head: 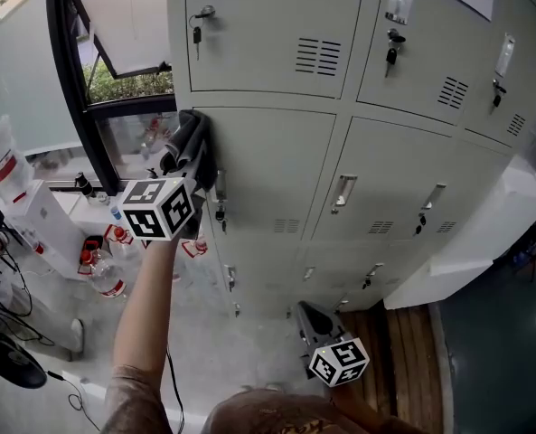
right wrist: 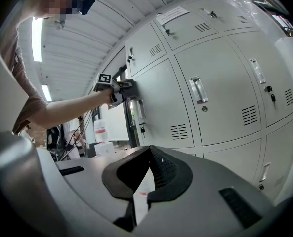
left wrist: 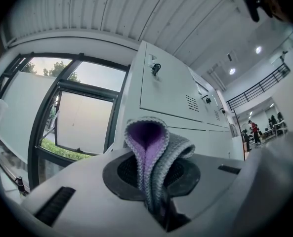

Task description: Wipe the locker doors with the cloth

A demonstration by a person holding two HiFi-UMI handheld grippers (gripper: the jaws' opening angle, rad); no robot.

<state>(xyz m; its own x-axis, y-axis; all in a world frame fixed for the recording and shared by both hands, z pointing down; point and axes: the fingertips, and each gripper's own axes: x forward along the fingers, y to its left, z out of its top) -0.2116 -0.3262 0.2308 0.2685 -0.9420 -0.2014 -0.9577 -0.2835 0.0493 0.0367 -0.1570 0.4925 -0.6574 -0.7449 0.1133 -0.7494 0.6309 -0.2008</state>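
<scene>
One cloth [left wrist: 147,147], grey and purple, is pinched in the left gripper's [head: 192,145] jaws and held against a middle-row locker door [head: 272,165]. In the head view it shows only as dark folds. The right gripper [head: 305,316] hangs low, jaws closed on nothing. The top doors are cut off, and the lowest are too foreshortened to count.

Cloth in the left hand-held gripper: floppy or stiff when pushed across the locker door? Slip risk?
Likely floppy: the cloth loops over in a soft fold past the left hand-held gripper, shut on it. Its knitted-looking surface probably drags rather than slides on the smooth locker door. Probably light: the loop stands unsupported.
</scene>
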